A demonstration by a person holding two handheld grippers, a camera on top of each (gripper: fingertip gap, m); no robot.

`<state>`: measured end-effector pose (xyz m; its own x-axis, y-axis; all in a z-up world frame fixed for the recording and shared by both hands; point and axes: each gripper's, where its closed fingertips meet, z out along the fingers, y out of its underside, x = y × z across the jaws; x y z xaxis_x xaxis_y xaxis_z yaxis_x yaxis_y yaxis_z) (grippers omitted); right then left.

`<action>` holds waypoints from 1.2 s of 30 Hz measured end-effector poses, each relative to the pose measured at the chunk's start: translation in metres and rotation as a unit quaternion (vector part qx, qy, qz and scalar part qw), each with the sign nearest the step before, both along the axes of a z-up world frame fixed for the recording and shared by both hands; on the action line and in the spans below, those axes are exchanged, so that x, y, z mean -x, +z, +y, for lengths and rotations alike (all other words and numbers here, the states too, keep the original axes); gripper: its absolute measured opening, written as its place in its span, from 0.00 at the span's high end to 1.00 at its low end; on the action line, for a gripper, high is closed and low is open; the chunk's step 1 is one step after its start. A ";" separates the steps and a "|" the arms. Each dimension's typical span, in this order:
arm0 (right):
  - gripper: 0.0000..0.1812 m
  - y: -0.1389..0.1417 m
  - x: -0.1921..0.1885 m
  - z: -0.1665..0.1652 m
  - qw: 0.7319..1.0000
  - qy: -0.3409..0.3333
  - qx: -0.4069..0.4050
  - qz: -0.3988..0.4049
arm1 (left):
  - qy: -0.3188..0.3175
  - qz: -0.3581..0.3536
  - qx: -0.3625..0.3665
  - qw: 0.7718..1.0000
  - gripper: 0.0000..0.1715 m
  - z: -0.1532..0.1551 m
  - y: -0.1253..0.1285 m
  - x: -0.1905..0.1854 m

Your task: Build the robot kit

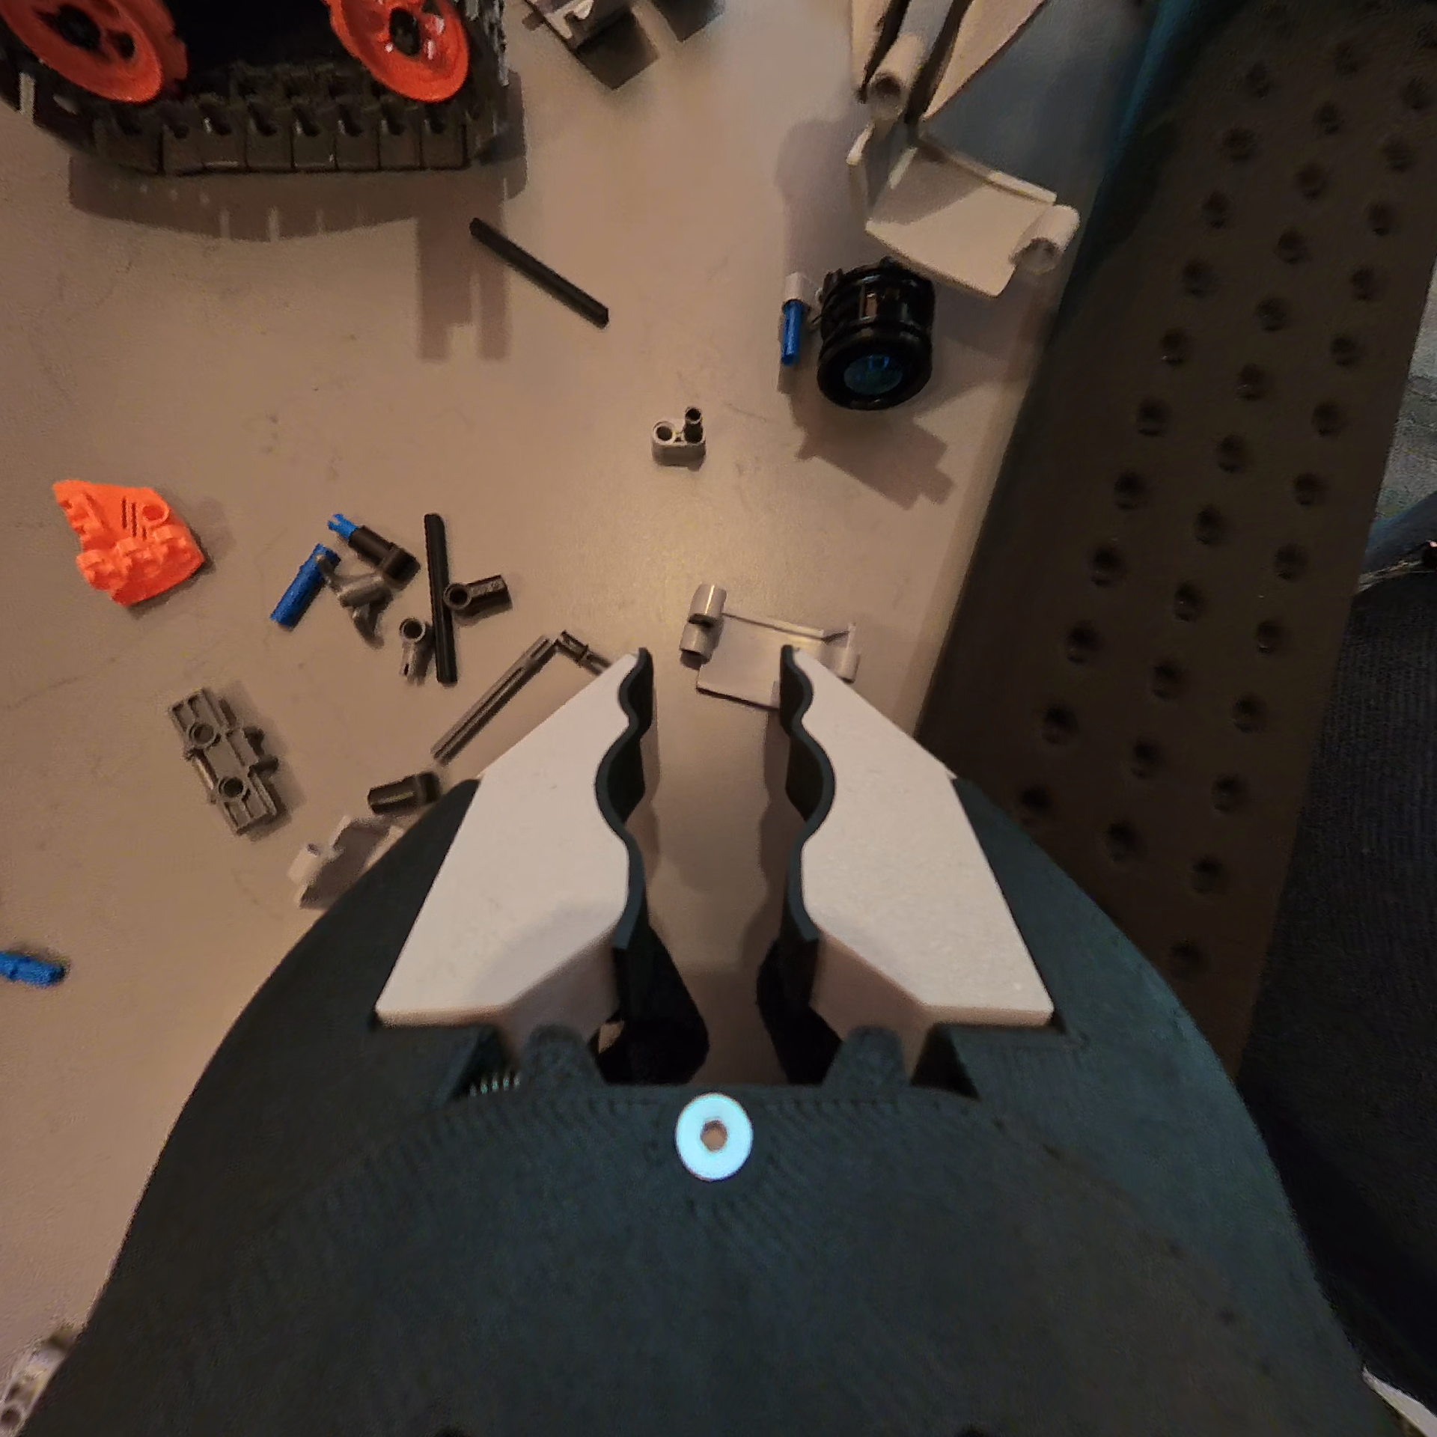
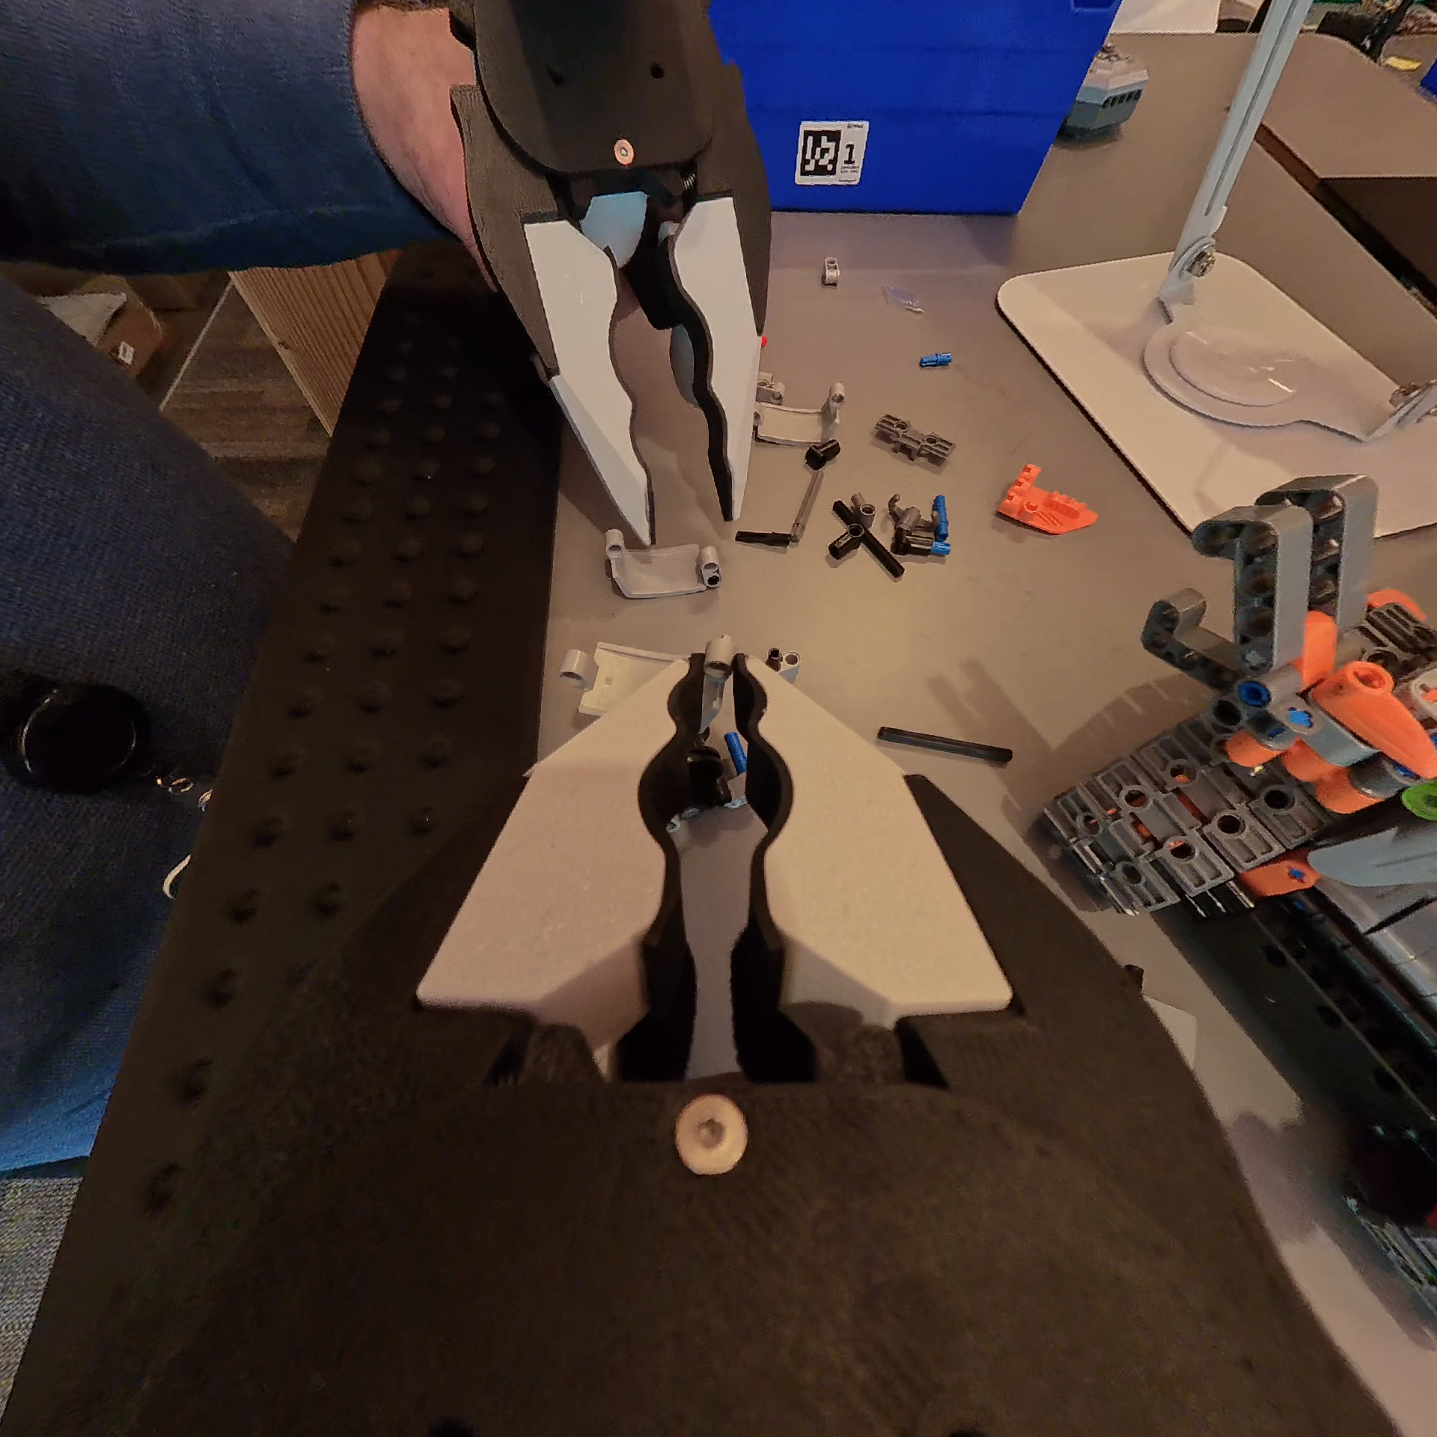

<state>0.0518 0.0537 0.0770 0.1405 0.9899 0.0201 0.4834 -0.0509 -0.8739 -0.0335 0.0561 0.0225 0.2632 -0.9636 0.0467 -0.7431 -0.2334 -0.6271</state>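
Tracked orange-wheeled model [image 1: 256, 85] cut off above

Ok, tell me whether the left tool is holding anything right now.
No: the left tool is open with nothing between its fingers, hovering just above a small grey panel lying on the table.

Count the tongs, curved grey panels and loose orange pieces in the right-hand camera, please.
Tongs: 2, left tongs, right tongs
Curved grey panels: 3, near panel, far panel, held panel
Loose orange piece: 1
Total: 6
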 end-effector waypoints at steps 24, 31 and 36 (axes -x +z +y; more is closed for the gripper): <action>0.98 0.001 0.008 -0.004 1.000 0.013 -0.001 0.005 | -0.029 0.001 -0.016 0.999 0.97 0.004 -0.004 -0.007; 0.98 -0.001 0.018 -0.009 1.000 0.027 -0.008 -0.004 | -0.022 -0.008 -0.021 1.000 0.97 0.008 0.002 -0.001; 0.97 -0.003 0.022 -0.007 0.999 0.028 -0.013 -0.017 | -0.027 -0.005 -0.017 0.999 0.97 0.007 0.000 0.000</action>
<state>0.0298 0.0463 0.0738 0.0844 0.9952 0.0503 0.5145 -0.0003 -0.8575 -0.0335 0.0632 0.0225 0.2104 -0.9775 0.0154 -0.7475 -0.1710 -0.6419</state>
